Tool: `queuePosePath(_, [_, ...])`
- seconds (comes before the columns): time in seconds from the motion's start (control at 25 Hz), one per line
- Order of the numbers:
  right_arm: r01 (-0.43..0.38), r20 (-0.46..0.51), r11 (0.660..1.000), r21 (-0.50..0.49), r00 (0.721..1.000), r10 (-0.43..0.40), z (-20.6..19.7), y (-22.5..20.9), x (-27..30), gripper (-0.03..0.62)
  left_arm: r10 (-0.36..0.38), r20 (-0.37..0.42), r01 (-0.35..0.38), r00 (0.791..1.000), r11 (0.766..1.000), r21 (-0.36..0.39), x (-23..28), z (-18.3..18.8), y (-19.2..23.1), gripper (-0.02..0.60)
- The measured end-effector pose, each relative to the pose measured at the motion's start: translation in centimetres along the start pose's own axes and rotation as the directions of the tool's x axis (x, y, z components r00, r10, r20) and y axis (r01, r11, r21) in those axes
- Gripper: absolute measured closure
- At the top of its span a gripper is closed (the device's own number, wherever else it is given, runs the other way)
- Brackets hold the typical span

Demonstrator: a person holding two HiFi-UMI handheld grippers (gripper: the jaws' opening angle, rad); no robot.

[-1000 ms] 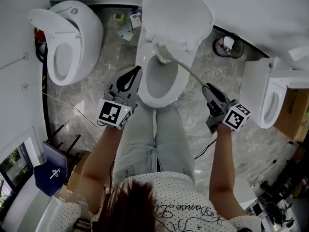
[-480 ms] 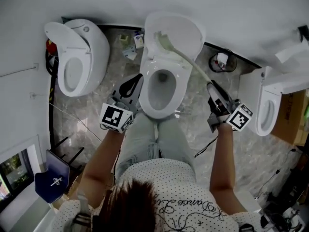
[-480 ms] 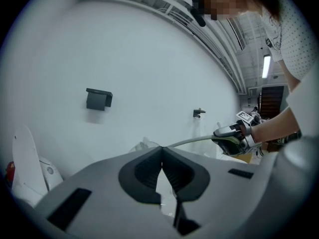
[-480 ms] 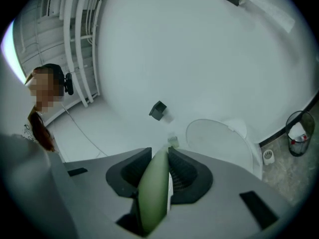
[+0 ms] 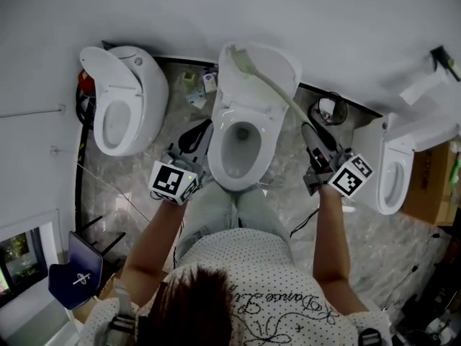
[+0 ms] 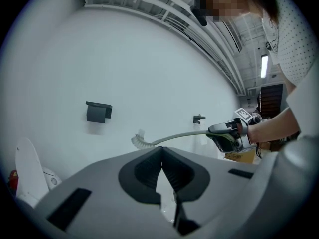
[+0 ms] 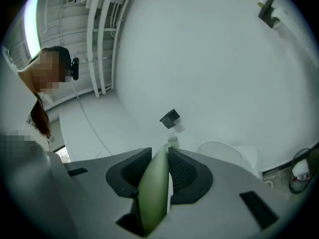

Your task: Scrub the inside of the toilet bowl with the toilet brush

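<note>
The white toilet (image 5: 216, 150) stands in the middle with its lid (image 5: 274, 71) up. My right gripper (image 5: 311, 135) is shut on the pale green handle of the toilet brush (image 5: 277, 92). The brush's bristle head (image 5: 240, 58) hangs in the air in front of the lid, above the bowl. In the right gripper view the handle (image 7: 155, 183) fills the jaws of my right gripper (image 7: 167, 156). My left gripper (image 5: 200, 130) is shut with nothing in it, beside the bowl's left rim. From my left gripper (image 6: 162, 152) the brush (image 6: 142, 142) shows against the white wall.
A second toilet (image 5: 126, 99) stands at the left and a third (image 5: 392, 171) at the right. A round bin (image 5: 328, 110) sits behind the right gripper. Small cartons (image 5: 196, 85) lie on the floor by the wall. A cardboard box (image 5: 432, 179) is at far right.
The brush head has risen from the back rim of the bowl to the front of the raised lid. The head view has pulled back; both grippers keep their places beside the bowl.
</note>
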State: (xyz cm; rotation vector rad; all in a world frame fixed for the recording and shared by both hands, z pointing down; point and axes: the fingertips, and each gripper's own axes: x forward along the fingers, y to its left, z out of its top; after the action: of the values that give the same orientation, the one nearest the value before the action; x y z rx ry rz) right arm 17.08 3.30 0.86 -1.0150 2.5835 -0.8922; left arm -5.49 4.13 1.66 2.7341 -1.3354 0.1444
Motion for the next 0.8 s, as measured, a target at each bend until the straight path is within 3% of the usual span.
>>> queuePosePath(0.28, [0.035,0.010,0.985,-0.169,0.999,-0.034,1.8,2.2,0.9,0.477,0.011,0.042,-0.011,0.999,1.000,0.011,-0.5,2.5,0.2,0.578])
queuePosePath(0.44, [0.048,-0.007,0.957,-0.286,0.999,-0.052,2.5,3.5,1.4,0.477,0.011,0.066,-0.012,0.998,1.000,0.021,-0.7,3.8,0.0,0.578])
queuePosePath(0.8, [0.116,0.064,0.884,-0.453,0.993,-0.097,4.8,5.5,1.3,0.477,-0.005,0.107,0.002,0.994,1.000,0.029,-0.3,5.6,-0.7,0.578])
